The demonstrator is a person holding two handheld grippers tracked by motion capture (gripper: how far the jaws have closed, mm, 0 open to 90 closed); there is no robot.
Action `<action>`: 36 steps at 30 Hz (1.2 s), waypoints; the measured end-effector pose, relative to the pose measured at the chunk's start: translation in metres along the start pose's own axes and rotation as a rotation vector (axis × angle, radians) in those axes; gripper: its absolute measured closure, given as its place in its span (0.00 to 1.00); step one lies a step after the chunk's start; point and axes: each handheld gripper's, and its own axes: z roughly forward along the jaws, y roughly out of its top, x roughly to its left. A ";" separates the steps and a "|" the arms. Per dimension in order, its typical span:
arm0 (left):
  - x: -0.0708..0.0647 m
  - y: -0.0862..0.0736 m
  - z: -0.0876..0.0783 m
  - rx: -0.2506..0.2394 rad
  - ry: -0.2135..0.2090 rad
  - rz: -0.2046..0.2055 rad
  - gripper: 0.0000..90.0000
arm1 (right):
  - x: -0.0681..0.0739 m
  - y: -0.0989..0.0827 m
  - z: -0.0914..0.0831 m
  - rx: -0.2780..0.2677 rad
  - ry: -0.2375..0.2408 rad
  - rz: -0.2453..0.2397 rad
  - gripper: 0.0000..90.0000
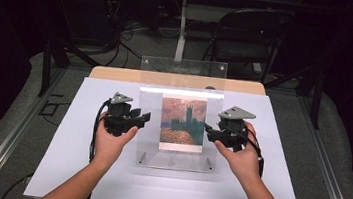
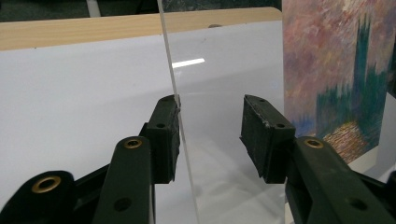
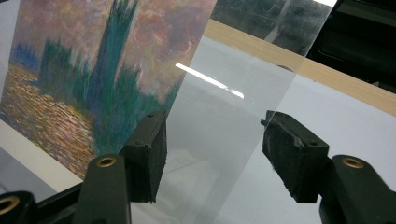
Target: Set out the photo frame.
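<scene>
Standing upright between the 2 grippers: 1 clear acrylic panel (image 1: 177,125), with a painted print (image 1: 182,123) of towers under a pink sky against it, the print's white lower margin near the panel's foot.

Left gripper (image 1: 143,118): at the panel's left edge. In the left gripper view the panel's edge (image 2: 173,93) runs up between the 2 jaws, touching or just beside the tip of the left-hand jaw, with the other jaw apart from it; jaws partly spread, not clamped. The print (image 2: 338,79) lies beyond the right-hand jaw.

Right gripper (image 1: 210,129): at the panel's right edge. In the right gripper view the panel (image 3: 233,116) passes between the 2 jaws, its edge just beside the tip of the right-hand jaw; whether that tip touches it cannot be told. Jaws partly spread, no squeeze visible. The print (image 3: 93,70) sits beyond the left-hand jaw.

Each gripper is held in 1 hand, forearms reaching in from the near side.

Under both grippers: 1 white board (image 1: 84,139) on a wooden table (image 1: 117,74).

Beyond the grippers, past the table: 1 second clear sheet (image 1: 184,66) standing upright, 1 dark folding chair (image 1: 244,37), cables on a grey floor.
</scene>
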 end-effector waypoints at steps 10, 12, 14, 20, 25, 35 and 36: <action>-0.004 -0.006 -0.008 -0.018 -0.004 0.006 0.66 | 0.006 -0.004 -0.009 -0.017 -0.009 -0.012 0.45; -0.005 -0.007 -0.010 -0.020 -0.005 0.011 0.66 | 0.006 -0.005 -0.011 -0.023 -0.005 -0.012 0.45; -0.006 -0.008 -0.011 -0.024 -0.005 0.015 0.67 | 0.007 -0.006 -0.013 -0.029 0.000 -0.011 0.45; -0.007 -0.014 -0.018 -0.037 -0.020 0.012 0.69 | 0.011 -0.010 -0.021 -0.040 0.000 -0.010 0.44; -0.010 -0.019 -0.023 -0.047 -0.023 0.020 0.69 | 0.015 -0.014 -0.027 -0.051 -0.002 -0.020 0.44; -0.012 -0.026 -0.031 -0.061 -0.041 0.021 0.70 | 0.018 -0.020 -0.037 -0.069 -0.008 -0.019 0.50; -0.012 -0.027 -0.032 -0.061 -0.042 0.023 0.70 | 0.019 -0.021 -0.038 -0.068 -0.007 -0.016 0.51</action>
